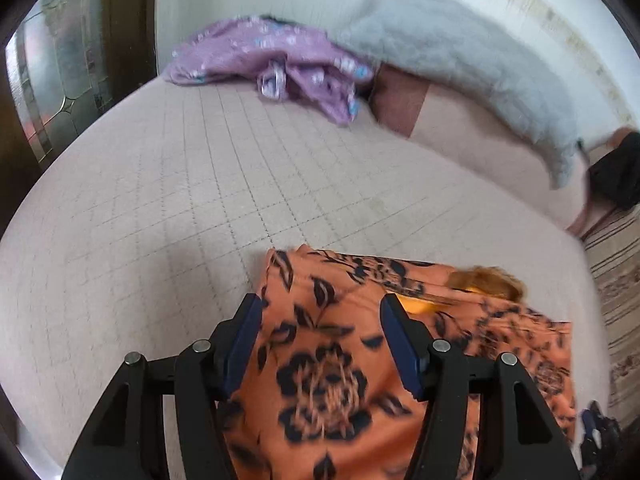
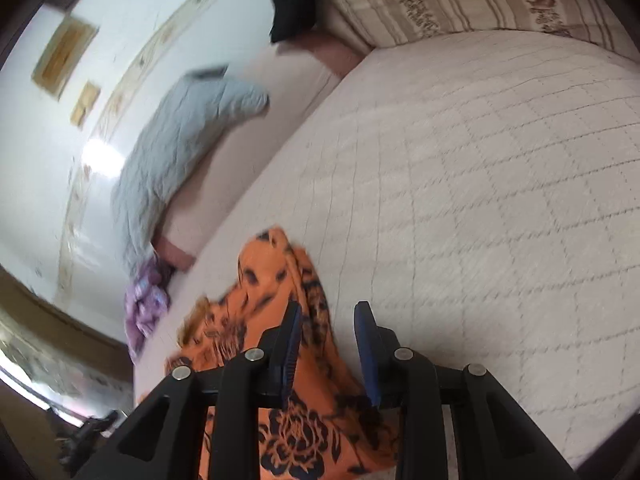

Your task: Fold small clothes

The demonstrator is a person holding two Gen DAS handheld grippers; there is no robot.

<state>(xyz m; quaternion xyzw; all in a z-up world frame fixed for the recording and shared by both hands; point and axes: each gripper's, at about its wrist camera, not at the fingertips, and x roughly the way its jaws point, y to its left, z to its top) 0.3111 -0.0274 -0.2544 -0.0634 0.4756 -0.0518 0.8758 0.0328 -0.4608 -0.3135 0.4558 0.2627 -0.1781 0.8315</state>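
The bed (image 1: 168, 184), covered with a pale quilted spread, takes up most of both views. Against the wall at its far side a grey pillow (image 1: 460, 56) is leaned, and a crumpled purple garment (image 1: 280, 64) is heaped beside it, well apart from both grippers.

The orange cloth (image 1: 332, 360), printed with dark flowers, is spread at the near edge of the bed, directly beneath both grippers. In the left wrist view its long axis is seen to run from the left gripper away to the right, where a folded-over layer and a paler lining are bunched. In the right wrist view the same cloth (image 2: 296, 432) is seen below and to the left, ending in a raised corner ahead.

The left gripper (image 1: 320, 308) is held with its jaws wide apart over the cloth, nothing being clamped between them; whether the pads touch the fabric cannot be told. The right gripper (image 2: 328, 312) is likewise parted, by a narrower gap, above the cloth's right-hand border, with bare spread to its right.

The left gripper is judged to be over the cloth's middle and the right at its edge, so the next grasp appears to turn on that border.
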